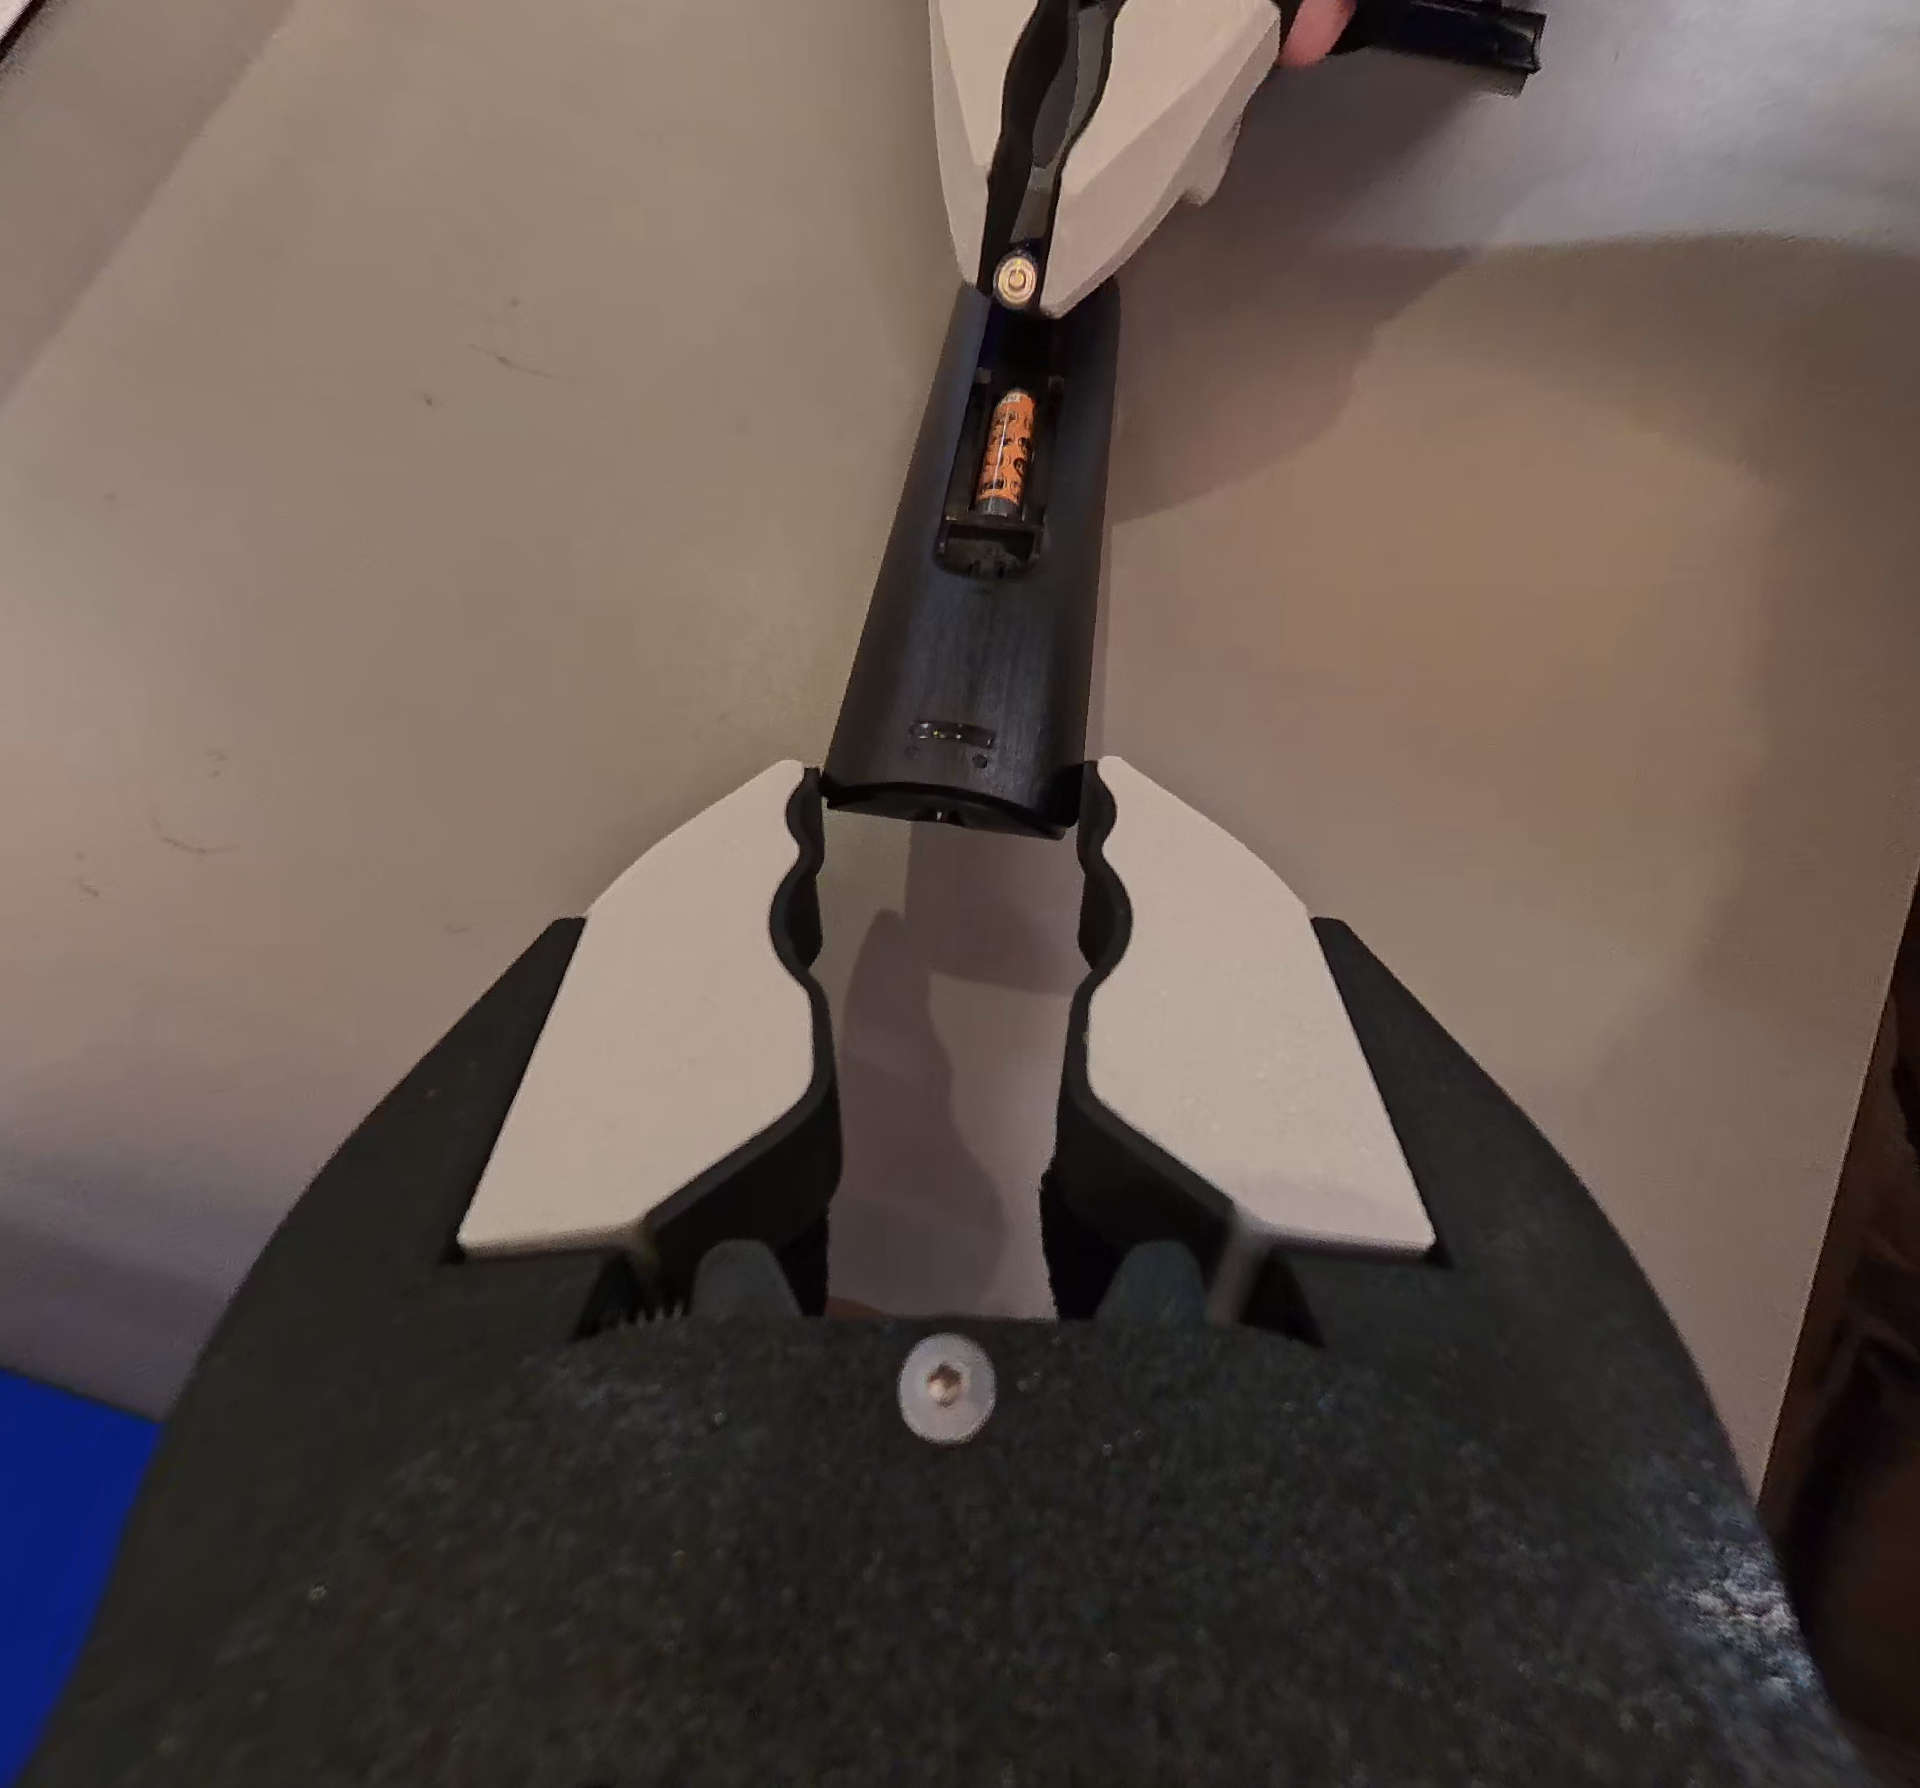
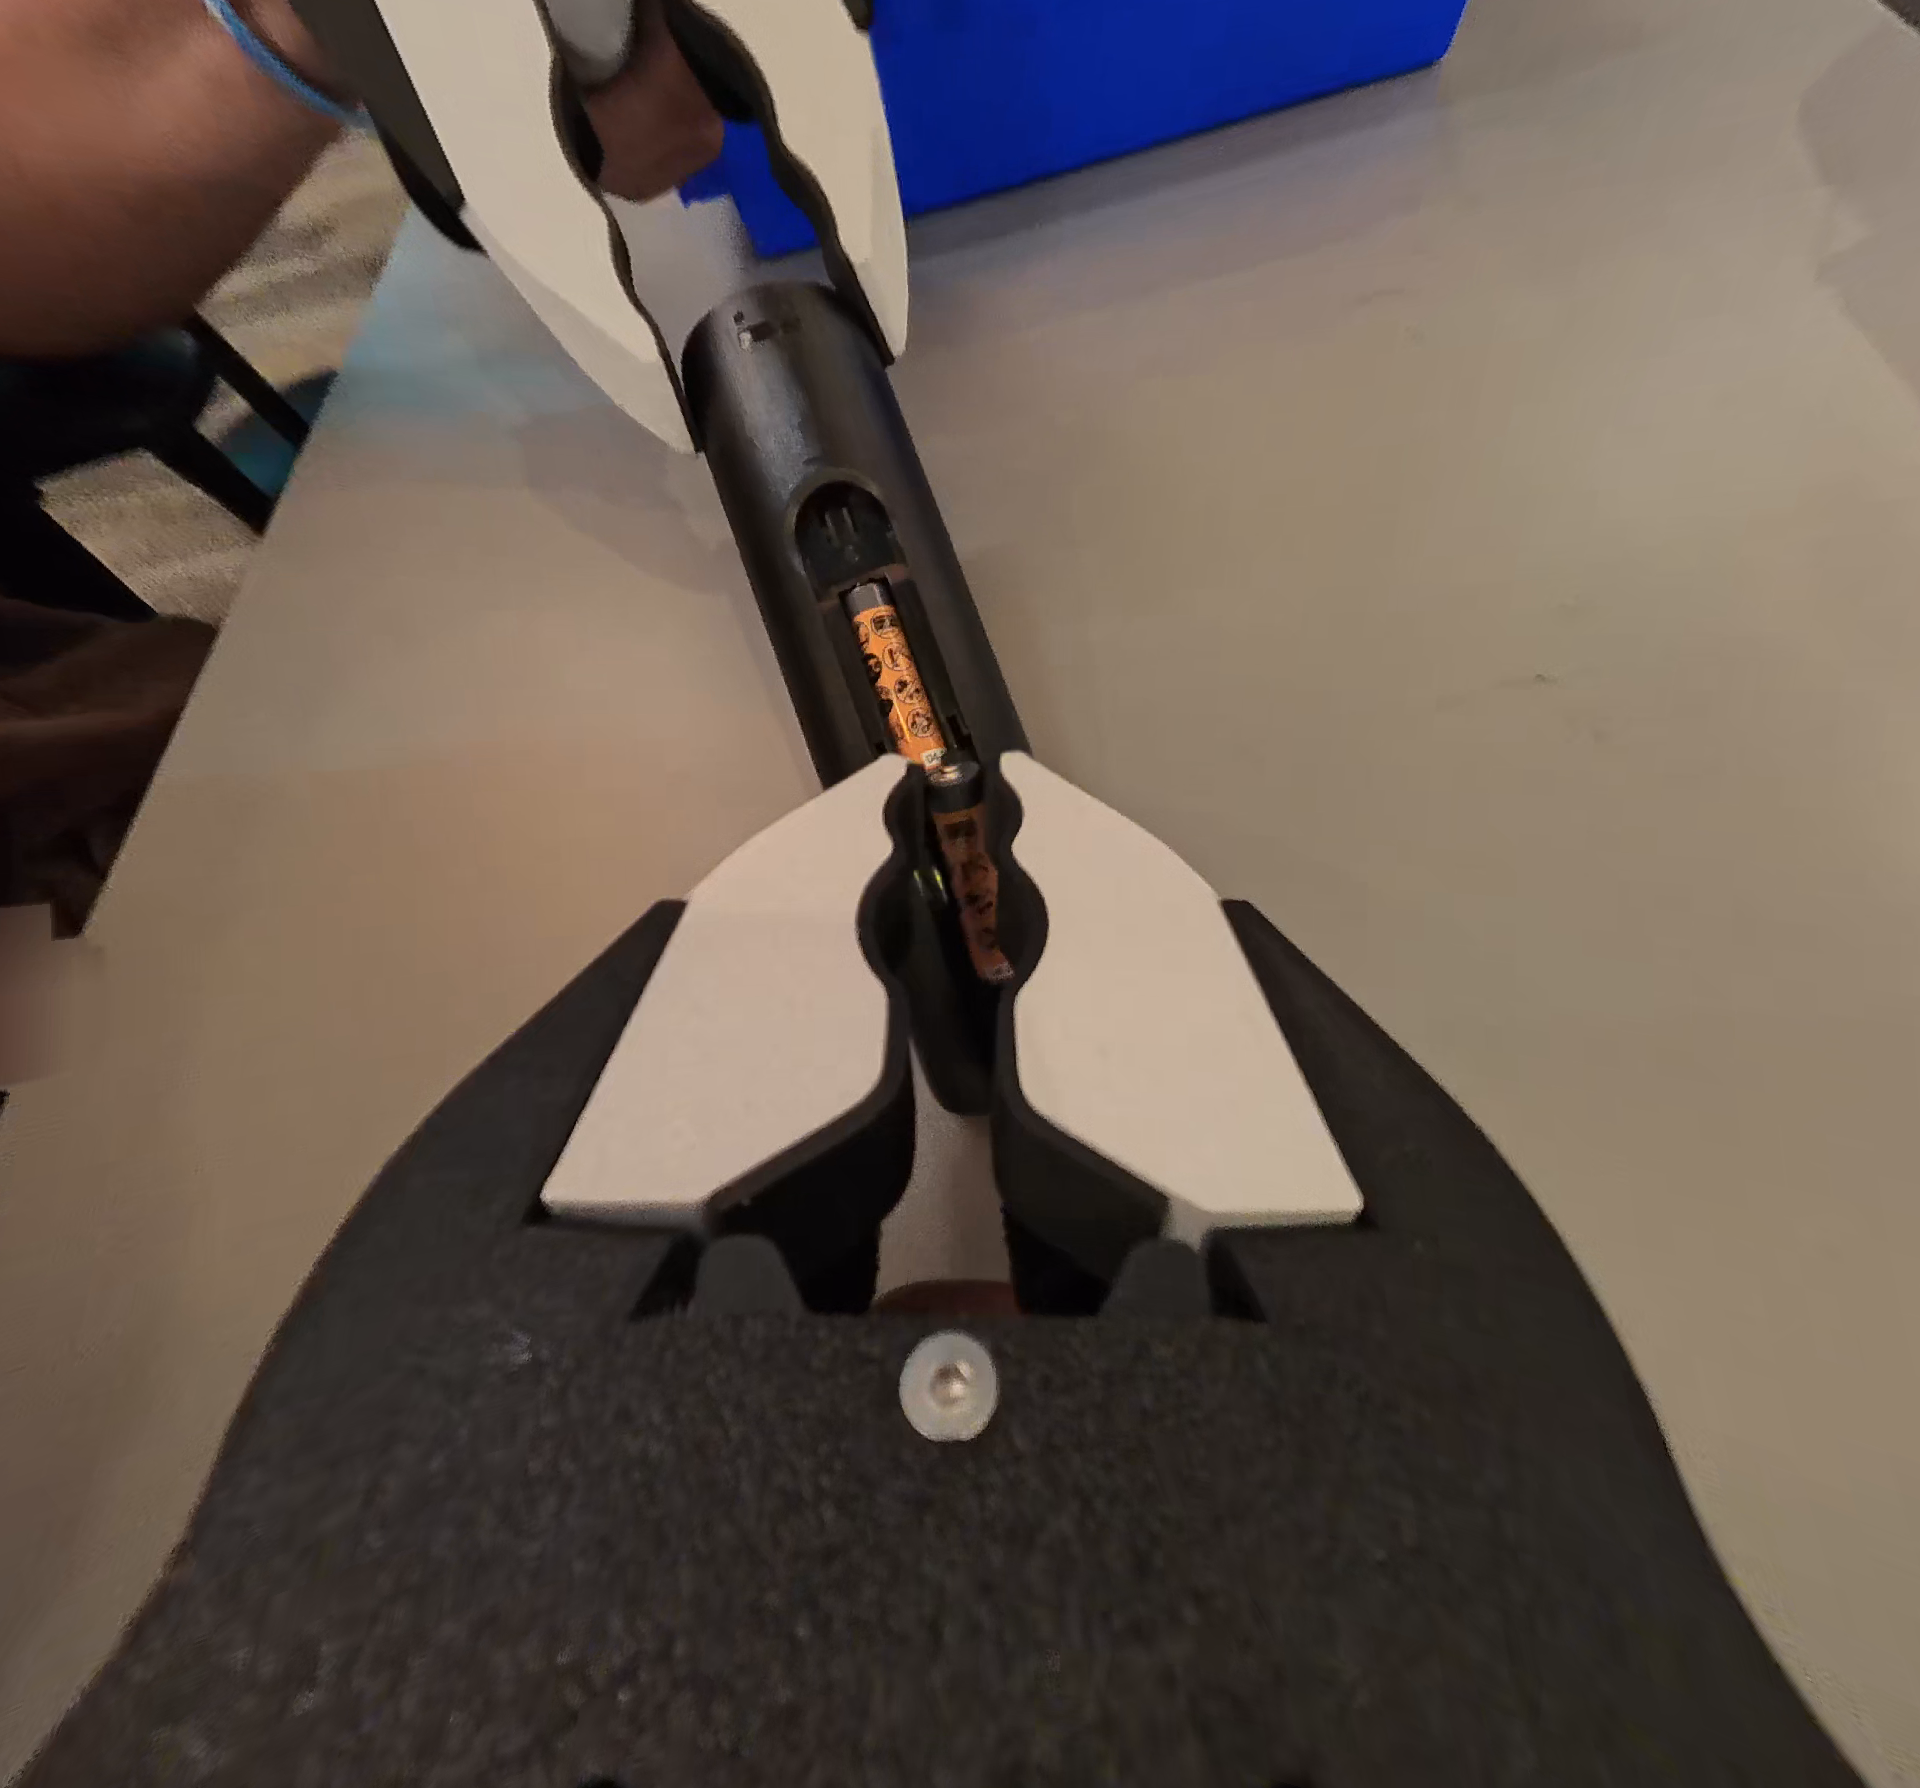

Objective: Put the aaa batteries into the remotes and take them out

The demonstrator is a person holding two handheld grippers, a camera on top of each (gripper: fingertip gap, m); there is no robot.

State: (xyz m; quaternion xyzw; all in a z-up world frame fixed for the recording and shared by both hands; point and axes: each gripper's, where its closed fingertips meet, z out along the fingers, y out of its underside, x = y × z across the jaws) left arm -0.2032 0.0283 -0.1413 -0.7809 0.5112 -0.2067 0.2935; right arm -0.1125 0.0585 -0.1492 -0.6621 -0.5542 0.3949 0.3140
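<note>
Beige table, blue bin, dark chair

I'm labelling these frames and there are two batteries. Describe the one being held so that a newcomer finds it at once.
On the grey table lies a black remote, back up, its battery bay open. At the bay's near end the right gripper pinches an orange AAA battery lengthwise. Unlike the other orange battery, seated in the bay, it sits between white fingers.
</note>
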